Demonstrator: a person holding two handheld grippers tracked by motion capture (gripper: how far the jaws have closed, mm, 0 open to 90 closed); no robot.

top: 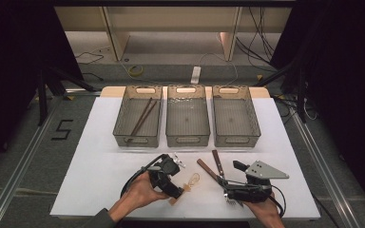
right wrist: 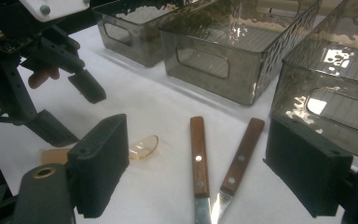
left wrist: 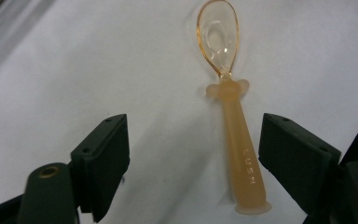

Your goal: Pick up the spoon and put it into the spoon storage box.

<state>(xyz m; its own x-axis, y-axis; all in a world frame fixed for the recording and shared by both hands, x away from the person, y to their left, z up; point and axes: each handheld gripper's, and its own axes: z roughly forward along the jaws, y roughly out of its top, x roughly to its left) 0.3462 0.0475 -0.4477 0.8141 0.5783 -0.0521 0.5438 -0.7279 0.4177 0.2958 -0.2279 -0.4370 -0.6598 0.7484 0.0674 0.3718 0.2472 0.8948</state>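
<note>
- The spoon lies flat on the white surface near the person's edge, a little left of the middle; it has a clear amber-rimmed oval bowl, a small collar, and a frosted orange handle, likely soft plastic, that widens to a flat foot.
- The left gripper hangs over the spoon with its black jaws apart, one on each side of the handle; the right-hand pad sits just beside the handle, the left-hand pad well apart, and neither presses on it.
- The left hand holds that gripper from below, and a black cable loops off to its left.
- Just right of the spoon lie two utensils with riveted brown wooden handles and metal blades, set in a narrow V that meets at the near end.
- The right gripper is released, holding nothing; its ribbed black pads stand wide, framing the wooden handles, and a grey three-cornered plate tops it.
- Three smoky, translucent bins with cut-out handles stand in a row at the far side; the left bin holds two thin dark sticks, perhaps chopsticks.
- Beyond the surface are grey floor, loose cables and dark curtains.
</note>
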